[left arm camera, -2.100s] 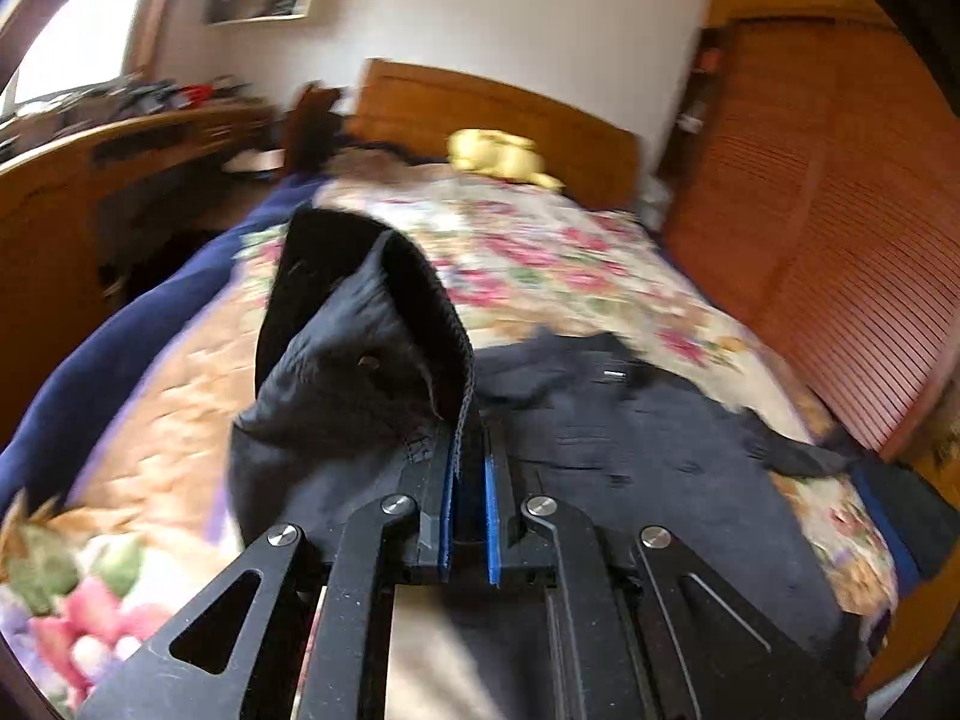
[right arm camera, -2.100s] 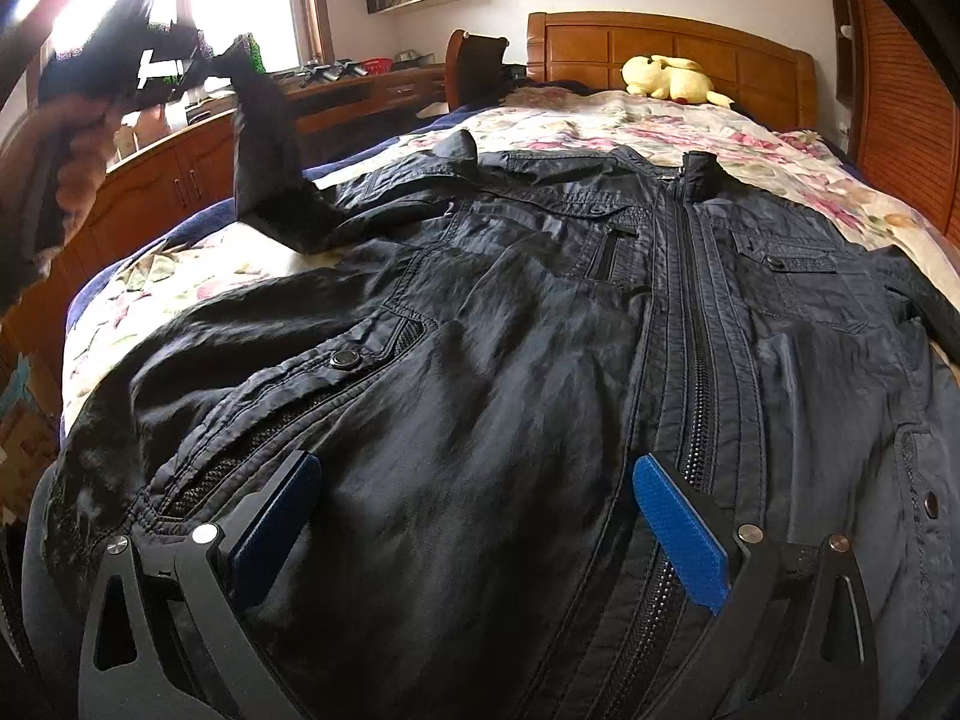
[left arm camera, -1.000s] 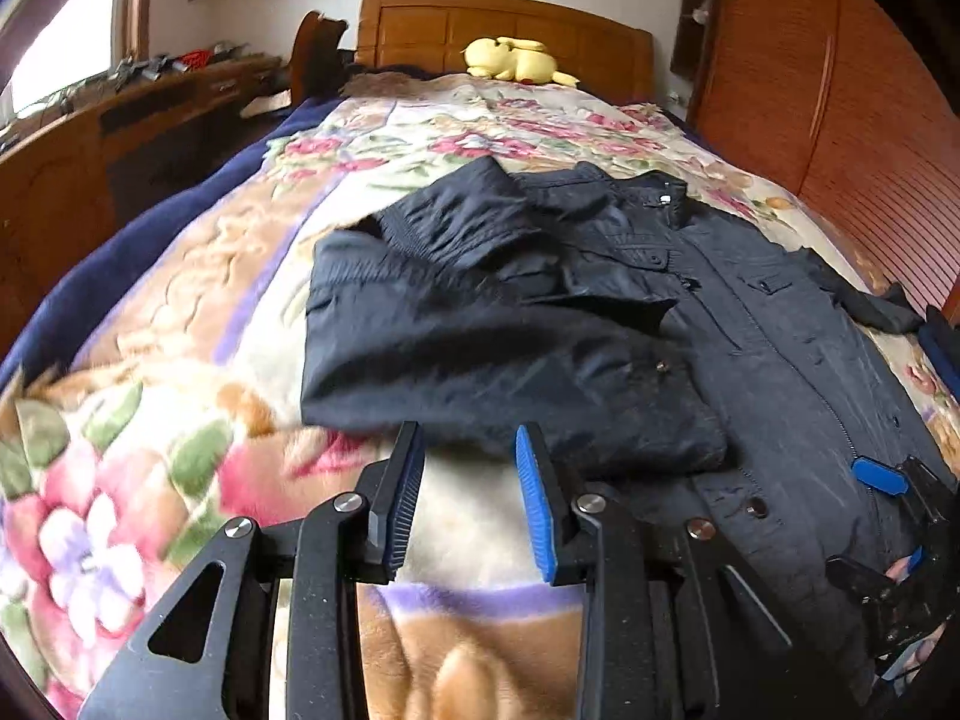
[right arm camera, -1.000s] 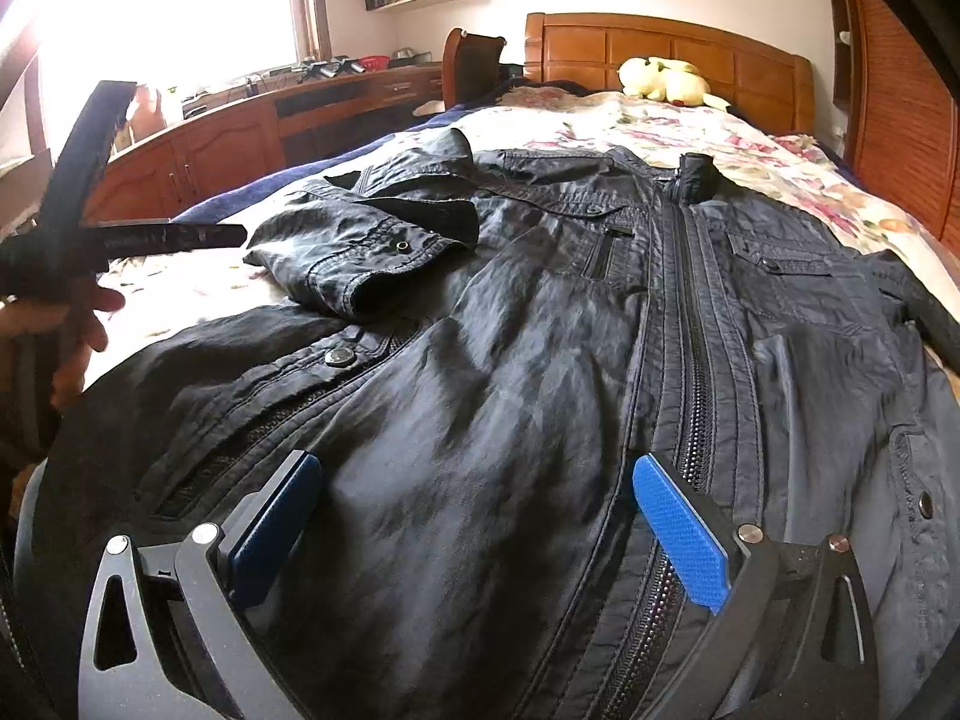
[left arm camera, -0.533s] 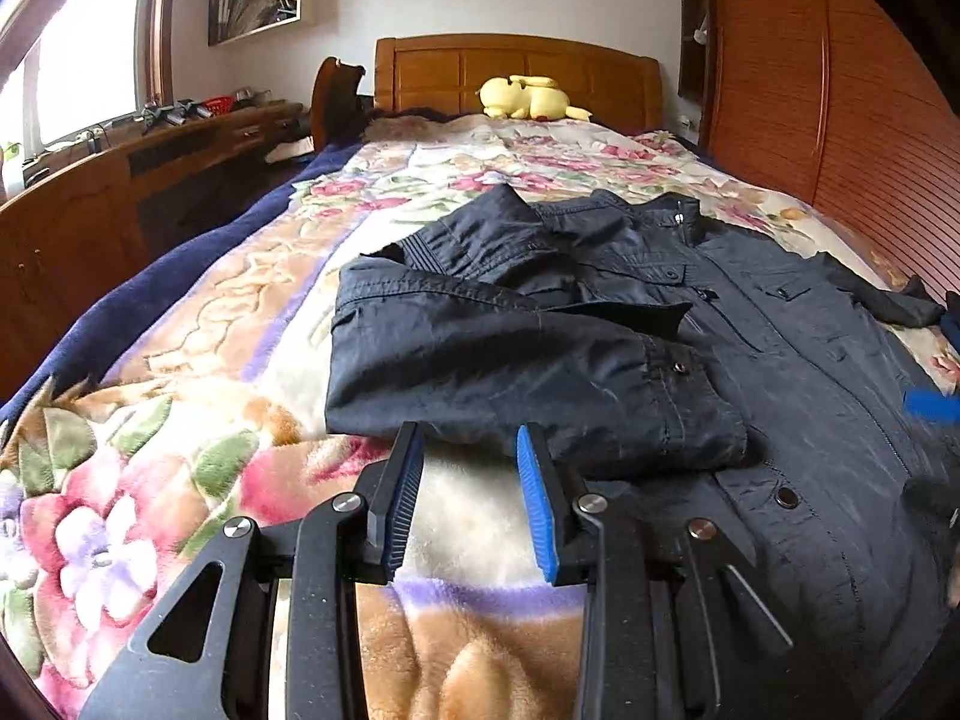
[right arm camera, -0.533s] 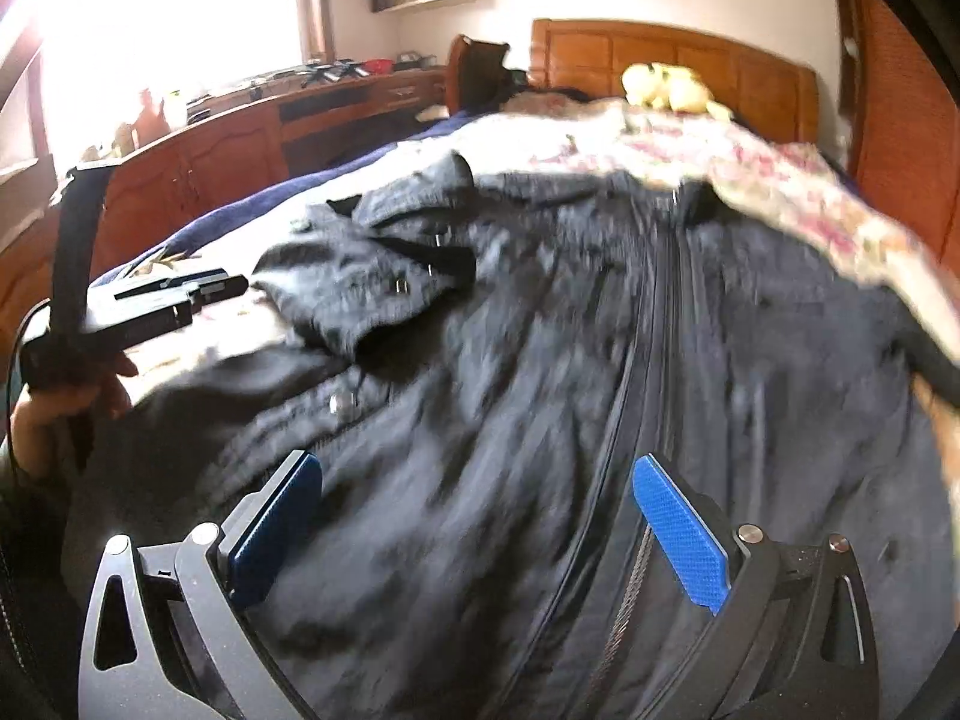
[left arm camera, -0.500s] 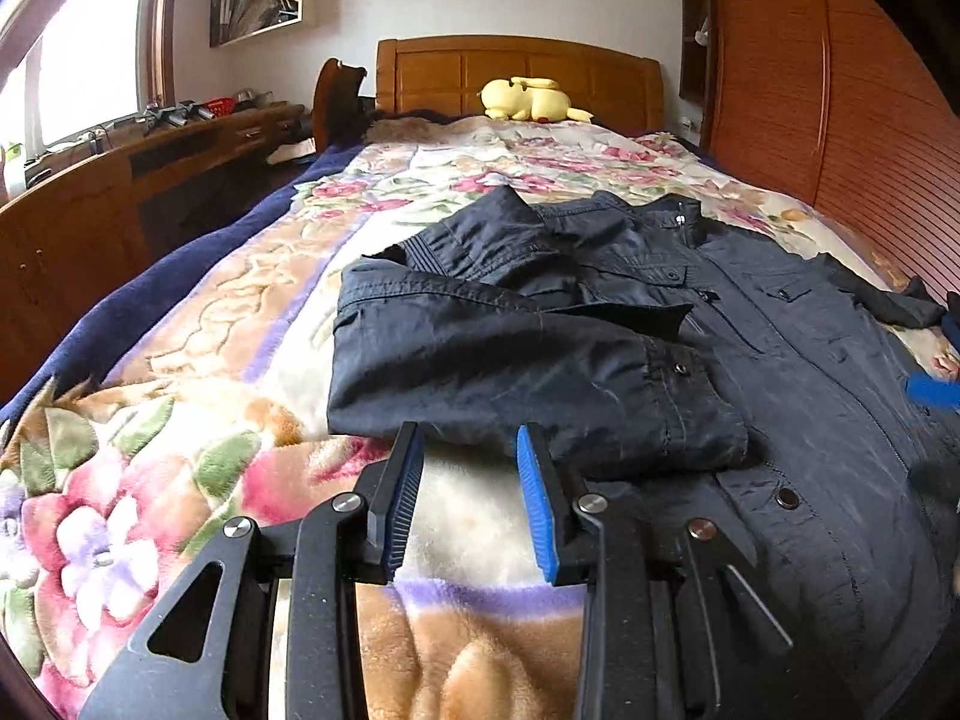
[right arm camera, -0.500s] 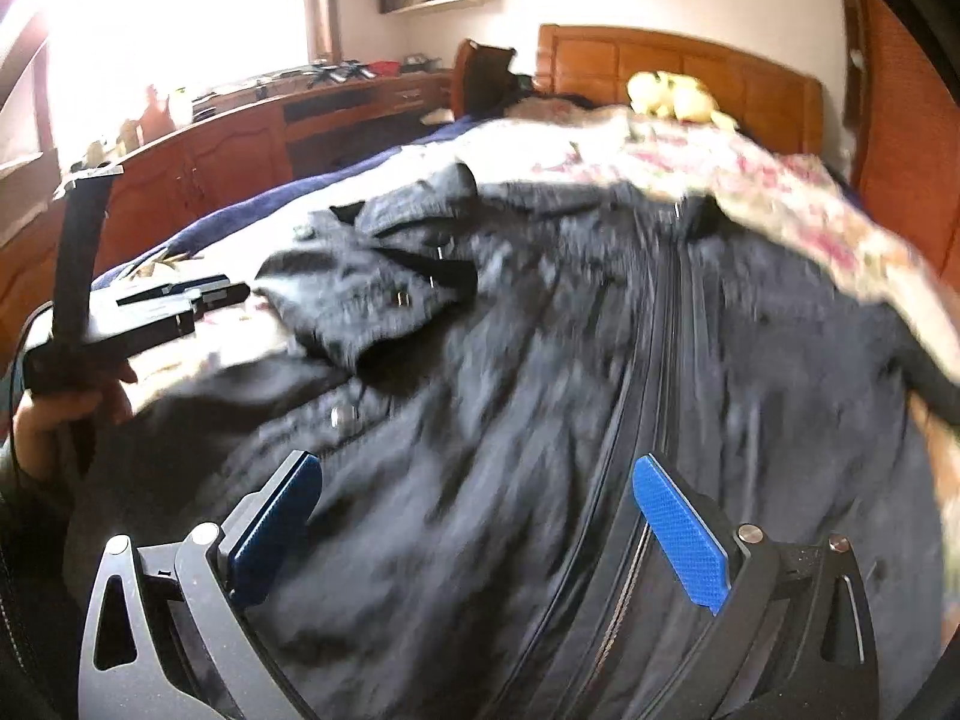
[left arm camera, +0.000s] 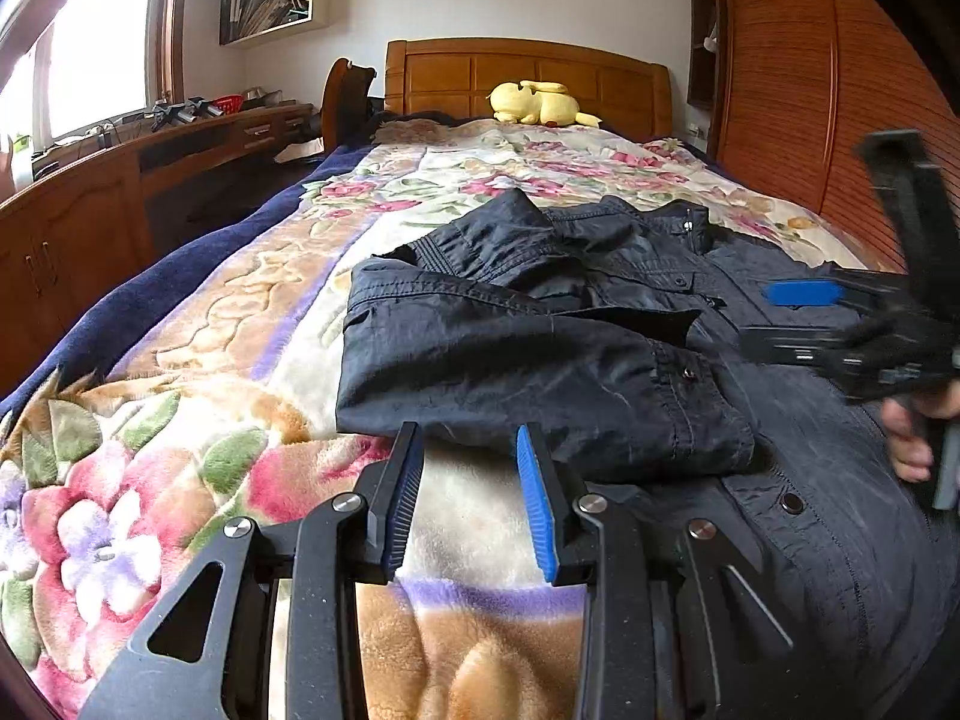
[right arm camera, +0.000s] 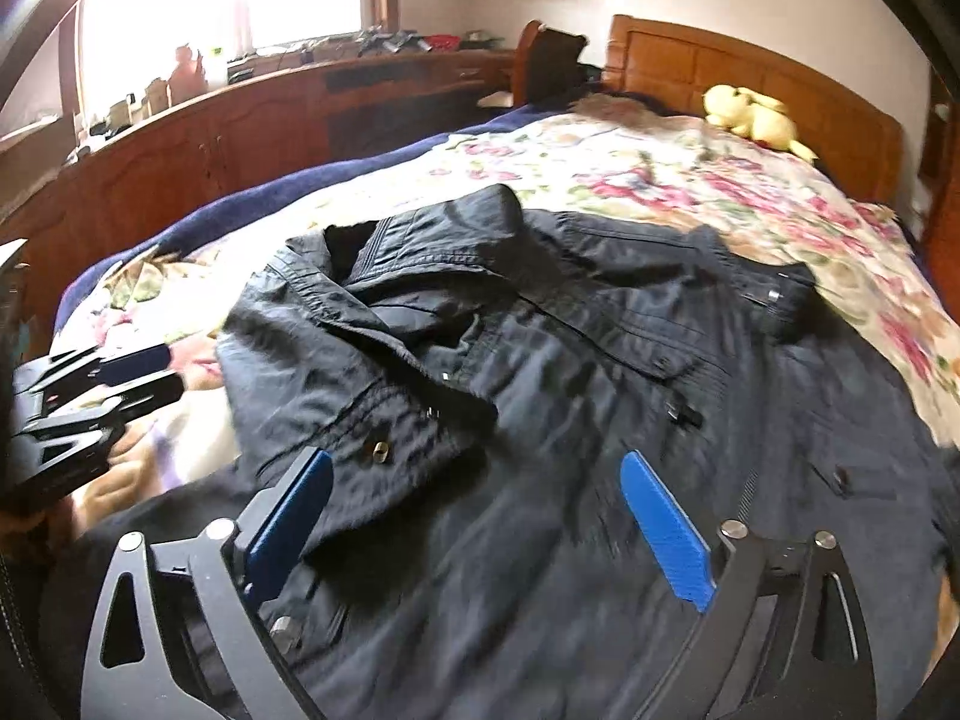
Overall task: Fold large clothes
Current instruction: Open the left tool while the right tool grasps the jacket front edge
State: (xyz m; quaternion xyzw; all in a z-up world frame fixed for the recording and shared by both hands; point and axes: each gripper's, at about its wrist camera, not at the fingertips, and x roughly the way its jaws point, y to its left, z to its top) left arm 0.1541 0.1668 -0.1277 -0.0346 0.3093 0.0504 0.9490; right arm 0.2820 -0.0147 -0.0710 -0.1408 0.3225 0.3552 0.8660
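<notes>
Partly blurred: jacket (right arm camera: pixel 600 396), lower hem cut off by frame.

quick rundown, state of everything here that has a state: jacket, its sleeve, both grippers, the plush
black jacket: spread front up on the floral blanket, zipped
near sleeve: folded across the chest
left gripper: partly open, empty, just short of the sleeve's edge
right gripper: wide, closing, above the jacket, gripping nothing
yellow plush toy: lying by the headboard

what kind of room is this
Most likely a home bedroom: a bed with a wooden headboard and flowered blanket, a yellow plush toy by the pillows, and a long wooden desk under the window.
</notes>
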